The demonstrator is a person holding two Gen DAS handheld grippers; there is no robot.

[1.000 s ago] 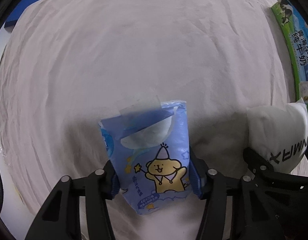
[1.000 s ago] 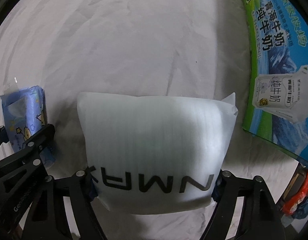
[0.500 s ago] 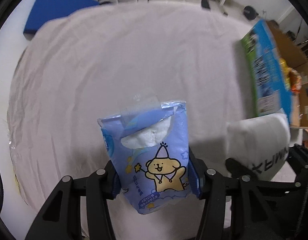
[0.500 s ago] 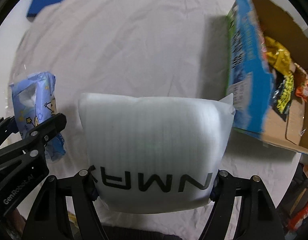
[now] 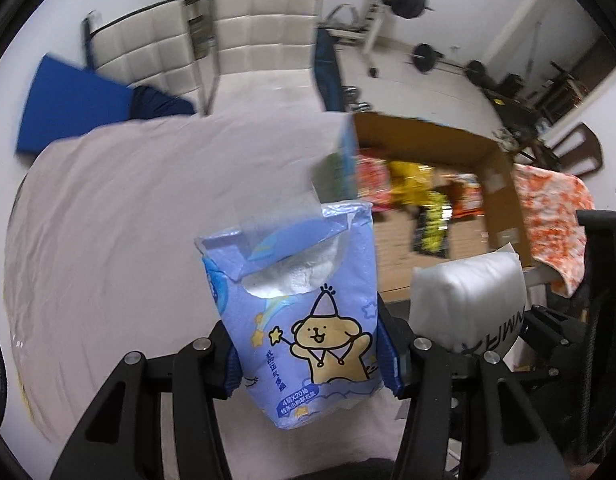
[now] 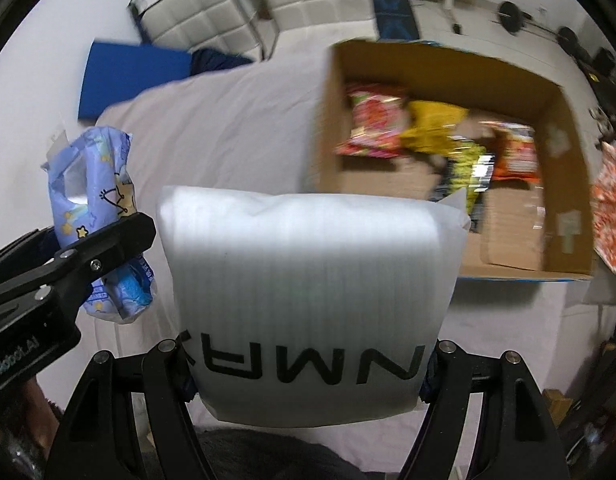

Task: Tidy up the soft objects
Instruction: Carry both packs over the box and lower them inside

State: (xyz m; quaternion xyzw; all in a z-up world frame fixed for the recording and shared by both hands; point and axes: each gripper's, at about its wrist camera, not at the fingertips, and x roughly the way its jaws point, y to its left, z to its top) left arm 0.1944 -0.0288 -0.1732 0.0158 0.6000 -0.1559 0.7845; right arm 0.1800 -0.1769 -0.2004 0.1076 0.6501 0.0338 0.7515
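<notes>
Tissue pack [image 5: 304, 316] is clamped by left gripper [image 5: 308, 356], white pouch [image 6: 308, 300] by right gripper [image 6: 308, 376]; cardboard box [image 6: 564, 184] w/ snack bags [image 6: 374, 120] is seen at 2 o'clock.

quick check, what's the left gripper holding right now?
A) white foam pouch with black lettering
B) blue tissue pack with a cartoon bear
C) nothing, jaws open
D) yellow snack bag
B: in the left wrist view the left gripper is clamped on both sides of the blue tissue pack, while the white foam pouch sits in the right gripper.
</notes>
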